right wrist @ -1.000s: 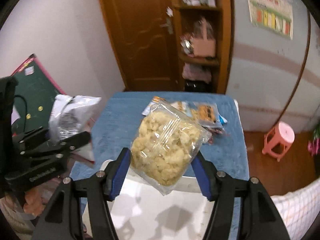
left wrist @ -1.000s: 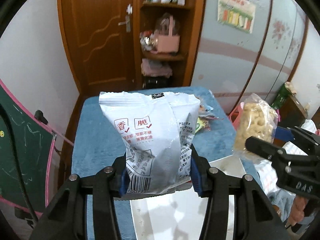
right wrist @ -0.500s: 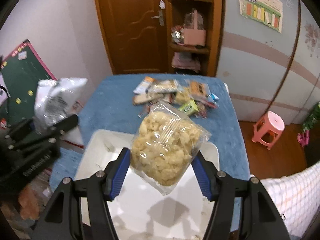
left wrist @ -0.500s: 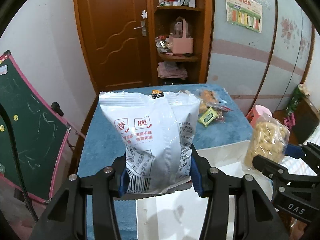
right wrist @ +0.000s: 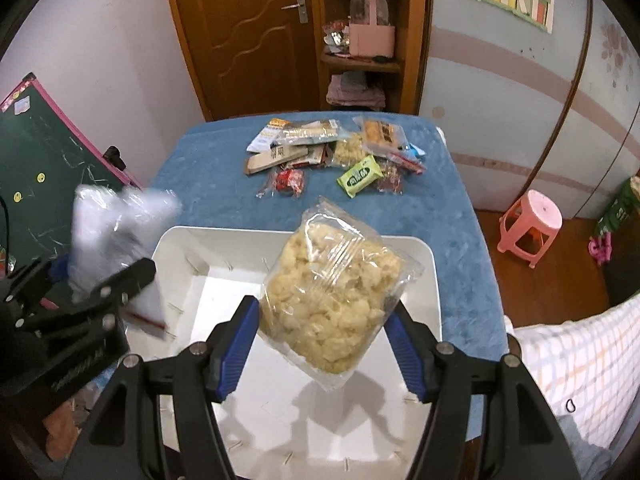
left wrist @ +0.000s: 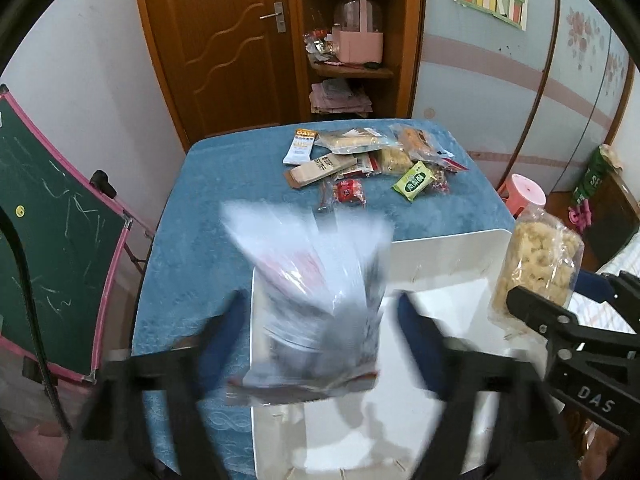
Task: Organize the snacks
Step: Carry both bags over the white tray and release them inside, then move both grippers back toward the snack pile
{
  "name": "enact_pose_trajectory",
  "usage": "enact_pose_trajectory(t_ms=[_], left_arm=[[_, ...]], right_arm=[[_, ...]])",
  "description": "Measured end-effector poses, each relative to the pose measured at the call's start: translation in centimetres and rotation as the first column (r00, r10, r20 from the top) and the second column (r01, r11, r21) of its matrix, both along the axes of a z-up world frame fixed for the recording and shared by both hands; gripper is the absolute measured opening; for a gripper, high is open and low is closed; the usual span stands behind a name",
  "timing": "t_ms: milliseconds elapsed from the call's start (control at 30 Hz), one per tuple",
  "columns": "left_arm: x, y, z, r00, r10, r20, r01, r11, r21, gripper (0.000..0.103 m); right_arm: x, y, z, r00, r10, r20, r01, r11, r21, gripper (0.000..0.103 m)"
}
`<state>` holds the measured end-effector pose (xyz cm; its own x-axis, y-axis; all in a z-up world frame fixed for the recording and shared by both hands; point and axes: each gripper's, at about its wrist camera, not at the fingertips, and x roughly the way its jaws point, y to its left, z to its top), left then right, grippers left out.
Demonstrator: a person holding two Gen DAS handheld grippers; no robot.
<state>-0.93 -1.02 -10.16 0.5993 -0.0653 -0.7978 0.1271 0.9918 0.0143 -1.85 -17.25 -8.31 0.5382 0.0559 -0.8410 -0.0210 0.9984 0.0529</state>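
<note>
Blue-padded fingers of the left gripper (left wrist: pixel 316 336) are seen spreading apart, blurred by motion, with the silver-white snack bag (left wrist: pixel 316 300) between them but no longer pressed; the bag is smeared in the left wrist view, over the near left corner of the white tray (left wrist: pixel 452 256). Whether the bag rests on the tray floor cannot be told. In the right wrist view, the right gripper (right wrist: pixel 320 344) is shown with its jaws easing open, yet the clear bag of pale puffed snacks (right wrist: pixel 332 296) is still pinched between the blue pads and held tilted above the tray's middle. Beyond the tray, on the blue cloth-covered surface (right wrist: pixel 452 208), a loose pile of small snack packets (right wrist: pixel 332 156) is spread near the far edge, with a green packet (right wrist: pixel 358 175) and a red one (right wrist: pixel 290 181) lying nearest the tray. A pink stool (right wrist: pixel 532 224) is seen on the floor to the right.
</note>
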Motion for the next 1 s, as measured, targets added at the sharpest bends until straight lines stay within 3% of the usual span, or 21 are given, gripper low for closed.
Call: enact_pose_trajectory(t_ms=[167,333,1000], left_arm=[[-0.41,0.01,0.76,0.999,-0.001,0.038,0.002,1.000,-0.030,0.094],[-0.15,0.21,0.52,1.000,0.007,0.021,-0.007,0.999,-0.045,0.095],[0.29,0.59,-0.15,1.000,0.013,-0.022,-0.014,0.999,-0.048,0.095]], right_arm=[[0.31,-0.18,-0.72,1.000,-0.017,-0.023,0.017,1.000,0.014,0.066],[0.22,-0.24,-0.66,1.000,-0.017,-0.014,0.017,0.999,0.027,0.078],[0.72,-0.12,-0.74,0.999,-0.035,-0.026,0.036,0.999,0.006,0.078]])
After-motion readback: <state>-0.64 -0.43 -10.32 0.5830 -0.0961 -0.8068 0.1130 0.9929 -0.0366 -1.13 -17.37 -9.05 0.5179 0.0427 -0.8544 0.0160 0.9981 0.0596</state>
